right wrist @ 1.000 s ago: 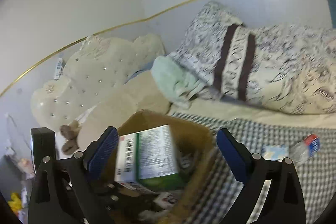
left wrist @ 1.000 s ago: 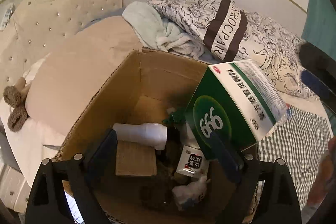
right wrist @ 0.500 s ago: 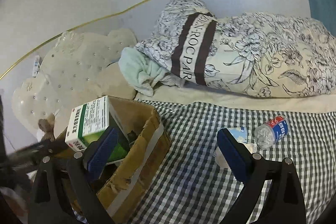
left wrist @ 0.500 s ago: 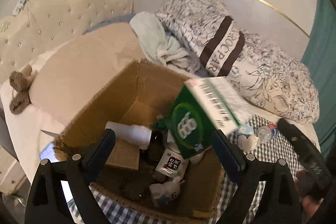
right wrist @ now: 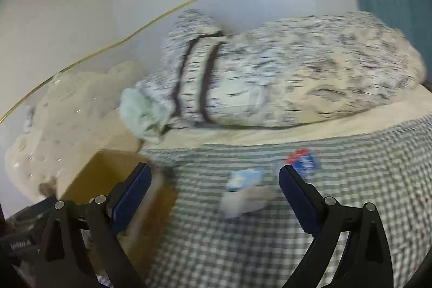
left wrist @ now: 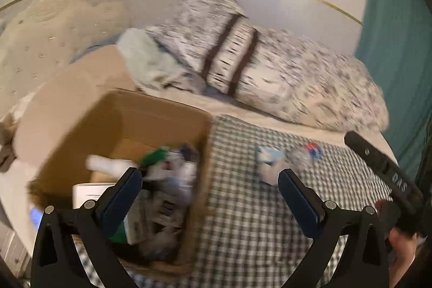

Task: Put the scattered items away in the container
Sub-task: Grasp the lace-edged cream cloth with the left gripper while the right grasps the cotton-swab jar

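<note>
The brown cardboard box (left wrist: 151, 104) stands on the bed, left of centre, and its corner also shows in the right wrist view (right wrist: 108, 169). Inside it lie a white bottle (left wrist: 108, 165), a green and white carton (left wrist: 135, 223) and several blurred small items. My left gripper (left wrist: 209, 174) hangs over the box's right wall; its jaws are opening with nothing between them. On the checked cloth (right wrist: 270, 247) lie a blue and white packet (right wrist: 244, 178), a crumpled white thing (right wrist: 245, 200) and a clear bottle with a red and blue label (right wrist: 302, 161). My right gripper (right wrist: 214, 169) is open and empty just short of them.
A floral bolster with brown stripes (left wrist: 270, 72), a pale green towel (left wrist: 145, 58) and a beige pillow (left wrist: 75, 88) lie behind the box. A tufted cream headboard (left wrist: 40, 39) is at the left, a teal curtain (left wrist: 399, 45) at the right. A person's hand (left wrist: 402, 244) holds the other tool at the right edge.
The green and white carton left my left gripper and now lies in the box. The left view pulled back and swung right. The right gripper swung right, toward the items on the cloth.
</note>
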The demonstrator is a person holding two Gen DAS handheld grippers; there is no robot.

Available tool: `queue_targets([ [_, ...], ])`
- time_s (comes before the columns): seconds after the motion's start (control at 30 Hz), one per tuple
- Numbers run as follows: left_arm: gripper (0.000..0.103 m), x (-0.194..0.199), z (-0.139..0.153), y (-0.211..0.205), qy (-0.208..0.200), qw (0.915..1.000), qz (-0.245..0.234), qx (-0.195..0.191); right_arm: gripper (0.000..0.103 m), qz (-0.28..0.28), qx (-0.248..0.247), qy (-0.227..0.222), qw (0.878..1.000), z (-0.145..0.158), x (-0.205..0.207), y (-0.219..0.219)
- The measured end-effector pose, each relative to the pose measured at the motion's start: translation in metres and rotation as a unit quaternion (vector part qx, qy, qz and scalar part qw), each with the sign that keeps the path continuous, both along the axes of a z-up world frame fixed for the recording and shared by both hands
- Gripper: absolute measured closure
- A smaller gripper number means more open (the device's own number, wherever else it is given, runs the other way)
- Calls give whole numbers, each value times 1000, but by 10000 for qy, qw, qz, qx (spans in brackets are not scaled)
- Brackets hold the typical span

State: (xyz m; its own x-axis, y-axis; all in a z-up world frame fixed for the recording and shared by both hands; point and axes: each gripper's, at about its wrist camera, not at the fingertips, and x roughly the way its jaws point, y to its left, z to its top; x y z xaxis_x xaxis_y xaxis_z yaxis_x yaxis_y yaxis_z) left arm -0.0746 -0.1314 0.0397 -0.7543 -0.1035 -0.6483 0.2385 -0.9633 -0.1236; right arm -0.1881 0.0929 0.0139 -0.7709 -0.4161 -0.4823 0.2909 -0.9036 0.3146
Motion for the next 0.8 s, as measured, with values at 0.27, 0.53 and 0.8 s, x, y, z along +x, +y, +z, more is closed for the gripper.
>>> queue_targets([
  [0.27,0,-55,-46,68,-316,9969,-718,47,7,-666,-24,-408,9969,-35,-21,68],
  [0.53,0,-105,-99,101,-583,9925,-1077,32,7,-736,141,-683,9948,-70,-45,87],
  [0.8,0,-150,-144,92,-806,9885,-1250,274,7,-230,364,-745,9963,-98,-78,58],
])
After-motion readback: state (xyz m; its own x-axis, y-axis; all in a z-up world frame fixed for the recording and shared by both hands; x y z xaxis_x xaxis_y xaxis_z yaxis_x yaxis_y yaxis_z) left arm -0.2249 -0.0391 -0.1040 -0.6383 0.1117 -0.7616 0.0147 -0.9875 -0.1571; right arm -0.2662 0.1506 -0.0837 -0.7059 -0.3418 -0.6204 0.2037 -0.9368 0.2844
